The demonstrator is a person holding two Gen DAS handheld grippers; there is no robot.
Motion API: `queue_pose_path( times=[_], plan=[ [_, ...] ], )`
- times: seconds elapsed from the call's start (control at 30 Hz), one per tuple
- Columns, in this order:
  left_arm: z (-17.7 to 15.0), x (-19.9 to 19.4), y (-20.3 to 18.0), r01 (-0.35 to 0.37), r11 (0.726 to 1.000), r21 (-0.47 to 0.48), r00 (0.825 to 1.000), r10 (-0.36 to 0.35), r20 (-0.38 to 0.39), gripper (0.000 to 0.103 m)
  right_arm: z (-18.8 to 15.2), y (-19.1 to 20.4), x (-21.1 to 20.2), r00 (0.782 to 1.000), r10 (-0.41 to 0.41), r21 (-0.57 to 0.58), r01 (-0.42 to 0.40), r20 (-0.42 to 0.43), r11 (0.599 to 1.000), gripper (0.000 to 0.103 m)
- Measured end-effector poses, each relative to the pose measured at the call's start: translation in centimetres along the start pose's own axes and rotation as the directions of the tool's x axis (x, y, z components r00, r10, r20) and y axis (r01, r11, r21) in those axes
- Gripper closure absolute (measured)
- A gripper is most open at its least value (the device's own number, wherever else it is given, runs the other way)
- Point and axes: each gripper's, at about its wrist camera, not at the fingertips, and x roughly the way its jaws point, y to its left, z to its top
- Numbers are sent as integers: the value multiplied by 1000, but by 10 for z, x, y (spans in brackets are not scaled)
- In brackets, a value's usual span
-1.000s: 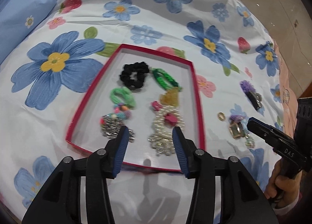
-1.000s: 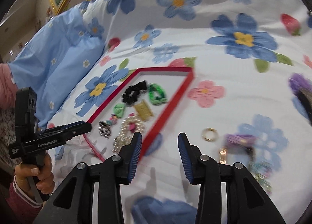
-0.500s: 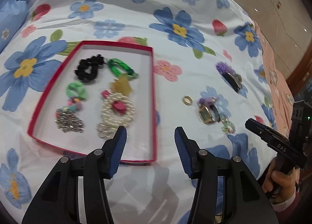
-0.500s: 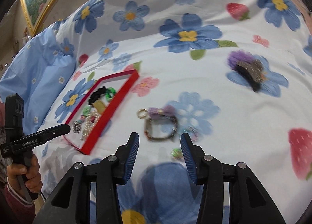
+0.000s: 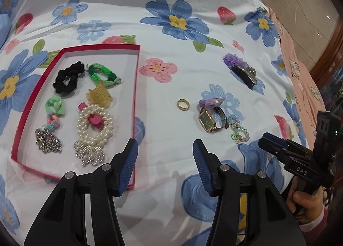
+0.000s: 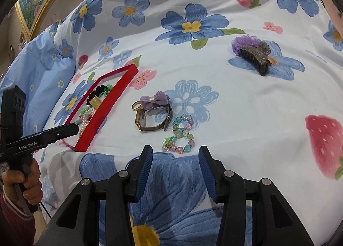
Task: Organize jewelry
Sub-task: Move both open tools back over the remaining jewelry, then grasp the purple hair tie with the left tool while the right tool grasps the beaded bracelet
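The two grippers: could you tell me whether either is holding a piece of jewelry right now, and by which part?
Nothing is held. The left gripper, its jaws opening, and the right gripper both stand empty above the bedsheet.

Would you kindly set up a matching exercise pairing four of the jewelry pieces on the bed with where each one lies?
Things:
1. pearl bracelet
2. gold ring
3. glittery claw clip
4. pastel bead bracelet

Places:
A. on the sheet, beside the purple bow
B. inside the red tray
C. just ahead of the right gripper
D. far right, against a purple scrunchie

Pairs: 1-B, 2-A, 3-D, 4-C
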Motion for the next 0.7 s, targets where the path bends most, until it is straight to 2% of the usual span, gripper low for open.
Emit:
queue_pose_path(
  times=[0.07, 0.13, 0.2, 0.3, 0.5, 0.67, 0.7],
  plan=[
    [4, 4, -4, 5, 1000, 11, 1000, -5, -8, 50, 1, 0, 3, 1000, 2, -7, -2, -8, 1000, 56],
    [7, 10, -9, 10, 1000, 24, 1000, -10, -16, 49, 3, 1, 7, 1000, 8, -16, -8, -22, 1000, 49],
    [13, 16, -14, 19, 999, 38, 1000, -19, -23, 49, 4, 2, 11, 999, 5, -32, -6, -31, 999, 47],
    [23, 26, -23, 44, 997, 58, 999, -42, -33, 49, 6, 5, 18, 999, -3, -64, 0, -46, 998, 47],
    [50, 59, -53, 89, 983, 163, 994, -78, -76, 44, 11, 4, 40, 995, -25, -110, 15, -93, 994, 47],
    [60, 89, -76, 102, 965, 243, 989, -72, -127, 44, 13, -2, 51, 994, -23, -111, 12, -107, 994, 48],
    [61, 94, -79, 101, 962, 254, 989, -68, -133, 44, 13, -4, 51, 994, -25, -106, 14, -105, 994, 52]
  ],
)
